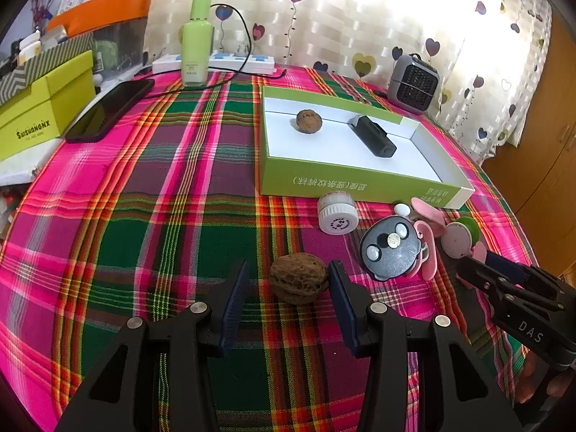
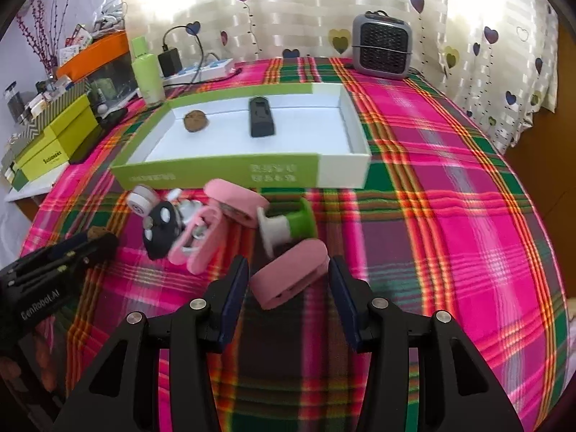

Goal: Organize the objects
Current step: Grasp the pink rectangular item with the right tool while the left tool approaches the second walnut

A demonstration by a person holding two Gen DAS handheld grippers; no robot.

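The left gripper (image 1: 288, 288) is bracketing a walnut (image 1: 299, 278) on the plaid cloth (image 1: 144, 216). The right-hand pad looks to be touching the shell; the other pad is standing clear, so the jaws are parted and not yet clamping.

The right gripper (image 2: 288, 284) is straddling a pink case (image 2: 289, 273) the same way, its pads on either side with small gaps, so it is open too. The case is lying slantwise, which may make a square grip awkward.

The box (image 1: 360, 180) is sitting at 12 o'clock from both tools, already holding another walnut (image 1: 309, 120) and a black bar (image 1: 374, 136), so it is probably the collecting place.

A white jar (image 1: 336, 216), a grey disc (image 1: 390, 248) and a green spool (image 2: 288, 225) are waiting just before the box's near wall, at about 1 o'clock from the left gripper, likely next to go in.
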